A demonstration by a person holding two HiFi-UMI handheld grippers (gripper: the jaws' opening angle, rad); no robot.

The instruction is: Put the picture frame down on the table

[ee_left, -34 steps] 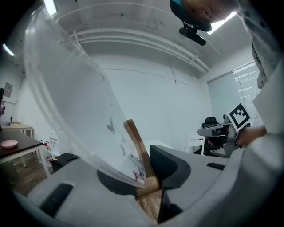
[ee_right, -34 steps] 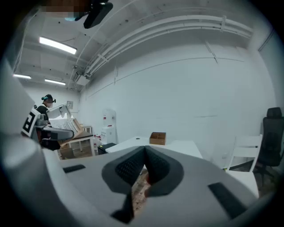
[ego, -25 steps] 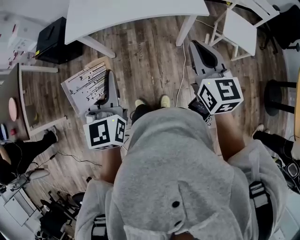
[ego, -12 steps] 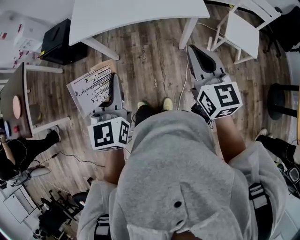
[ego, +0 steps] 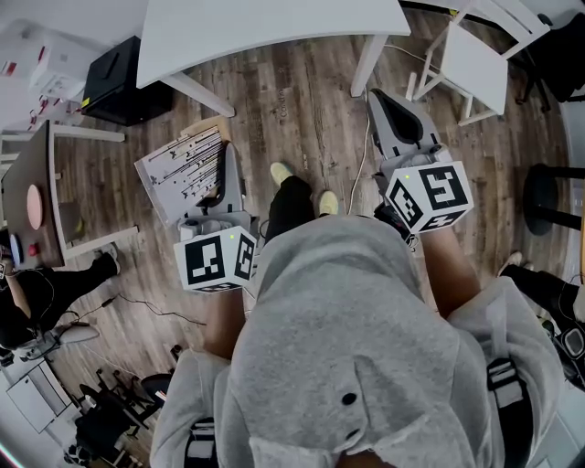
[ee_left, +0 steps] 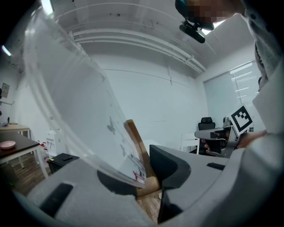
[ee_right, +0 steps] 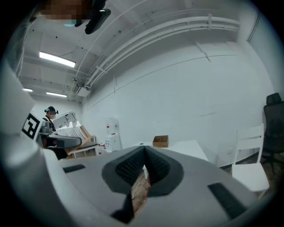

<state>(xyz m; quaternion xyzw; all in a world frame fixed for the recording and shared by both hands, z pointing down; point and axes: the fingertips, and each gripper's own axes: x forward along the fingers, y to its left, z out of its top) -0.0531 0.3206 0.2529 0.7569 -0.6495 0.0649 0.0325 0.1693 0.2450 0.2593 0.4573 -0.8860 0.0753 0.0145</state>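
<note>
Wooden-edged picture frame (ego: 180, 169) pinched in left claw (ee_left: 149, 175), tilted; right claw (ee_right: 143, 168) pressed together, holding nothing; white surface (ego: 265, 27) ahead, well apart.

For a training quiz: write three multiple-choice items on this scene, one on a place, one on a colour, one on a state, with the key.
1. Where is the picture frame? A in a drawer; B in the left claw; C on a sofa.
2. The table top is: A white; B red; C black.
3. The right claw is: A shut and empty; B wide open; C shut on a cup.
Key: B, the frame's wooden edge sits clamped between its jaws. A, the top shows plain white. A, its pads meet with nothing between them.
</note>
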